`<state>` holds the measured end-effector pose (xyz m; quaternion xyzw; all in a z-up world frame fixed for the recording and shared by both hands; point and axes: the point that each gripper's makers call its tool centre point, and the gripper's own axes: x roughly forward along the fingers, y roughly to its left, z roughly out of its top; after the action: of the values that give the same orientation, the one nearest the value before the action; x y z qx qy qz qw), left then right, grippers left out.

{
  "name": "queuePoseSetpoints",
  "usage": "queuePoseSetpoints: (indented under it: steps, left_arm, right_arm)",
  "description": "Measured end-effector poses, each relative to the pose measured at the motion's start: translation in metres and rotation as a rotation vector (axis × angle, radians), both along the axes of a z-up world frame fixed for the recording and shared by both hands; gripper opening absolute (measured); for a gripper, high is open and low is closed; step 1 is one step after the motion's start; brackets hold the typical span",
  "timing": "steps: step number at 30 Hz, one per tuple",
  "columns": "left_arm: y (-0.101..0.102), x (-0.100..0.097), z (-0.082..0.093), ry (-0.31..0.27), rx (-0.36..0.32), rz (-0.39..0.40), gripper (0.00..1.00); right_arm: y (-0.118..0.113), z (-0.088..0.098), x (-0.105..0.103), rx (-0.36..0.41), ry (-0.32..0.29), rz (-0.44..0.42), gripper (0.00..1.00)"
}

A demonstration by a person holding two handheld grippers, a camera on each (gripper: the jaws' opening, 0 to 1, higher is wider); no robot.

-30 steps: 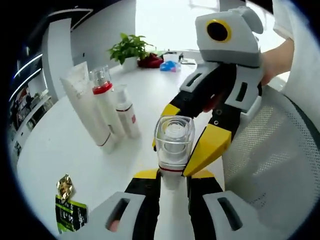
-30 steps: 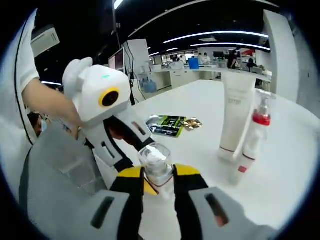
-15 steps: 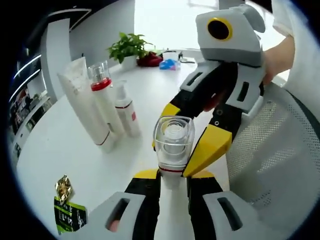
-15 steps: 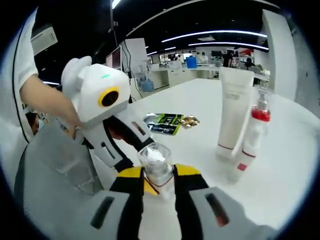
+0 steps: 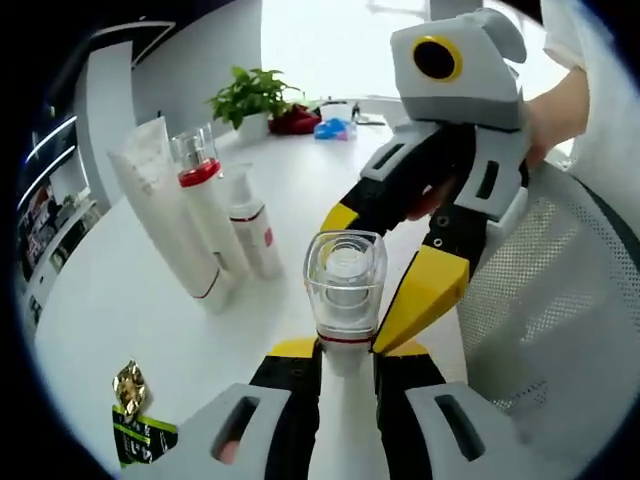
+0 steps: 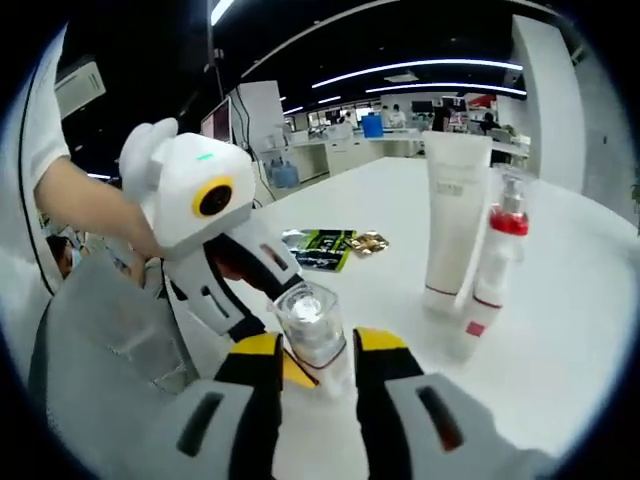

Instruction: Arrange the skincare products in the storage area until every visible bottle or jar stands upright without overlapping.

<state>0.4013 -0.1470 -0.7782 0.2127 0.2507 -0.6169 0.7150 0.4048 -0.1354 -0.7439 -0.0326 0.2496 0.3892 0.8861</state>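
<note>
Clear-capped bottle (image 5: 345, 290) upright near the table edge, pinched low between left gripper (image 5: 345, 358) and right gripper (image 6: 315, 352), probably steadying it for setting down. Tube (image 5: 165, 215) and 2 pump bottles standing far left. Versus 1 s ago: grip unchanged, views only shifted.

Nothing readable anywhere here. The tall white tube (image 6: 452, 222) carries a faint line of grey lettering near its top, too blurred to make out. The small white bottle (image 5: 250, 220) has a red patch on its front, with print too small to read. The green-and-black sachet (image 6: 318, 248) lying on the table (image 6: 560, 330) shows pale markings that won't resolve into words, and in the left gripper view the same sachet (image 5: 138, 436) sits at the edge, just as illegible. No numbers or signs can be read.
</note>
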Motion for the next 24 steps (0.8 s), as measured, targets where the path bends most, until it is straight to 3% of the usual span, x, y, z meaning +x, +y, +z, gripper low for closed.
queuePoseSetpoints:
  steps: [13, 24]
  left_arm:
    - [-0.008, 0.018, 0.001, 0.000, -0.007, -0.018, 0.16]
    - [-0.020, 0.043, 0.002, 0.009, -0.019, -0.011, 0.16]
  right_arm:
    - [-0.016, -0.003, -0.001, -0.026, 0.013, -0.036, 0.42]
    - [-0.036, -0.006, 0.000, -0.051, 0.028, -0.083, 0.59]
